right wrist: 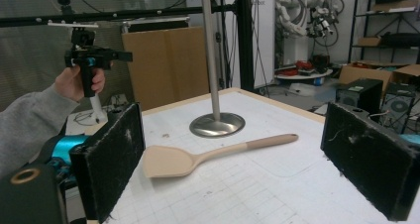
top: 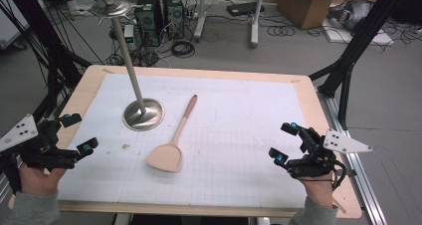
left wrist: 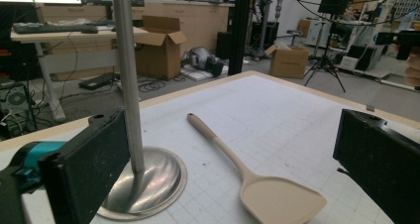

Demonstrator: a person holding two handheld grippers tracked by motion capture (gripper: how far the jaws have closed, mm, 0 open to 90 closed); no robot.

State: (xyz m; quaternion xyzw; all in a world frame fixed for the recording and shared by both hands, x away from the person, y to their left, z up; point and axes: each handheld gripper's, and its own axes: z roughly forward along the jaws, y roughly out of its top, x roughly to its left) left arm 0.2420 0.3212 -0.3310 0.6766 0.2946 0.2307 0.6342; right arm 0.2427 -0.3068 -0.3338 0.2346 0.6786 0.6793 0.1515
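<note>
A beige wooden spatula [top: 172,140] lies flat mid-table on the white grid mat, blade toward me, handle pointing away; it also appears in the left gripper view [left wrist: 257,177] and the right gripper view [right wrist: 198,157]. Just left of its handle stands a metal stand [top: 143,114] with a round base and a tall pole. My left gripper [top: 74,133] hovers at the table's left edge, jaws open and empty. My right gripper [top: 284,143] hovers at the right front, also open with nothing between its jaws. Both point inward at the spatula from well apart.
The mat [top: 239,115] covers most of the wooden tabletop. Small crumbs [top: 125,146] lie near the stand's base. Beyond the table are computer towers [top: 158,16], cables and cardboard boxes [top: 308,3] on the floor. Black frame struts [top: 348,60] flank the table.
</note>
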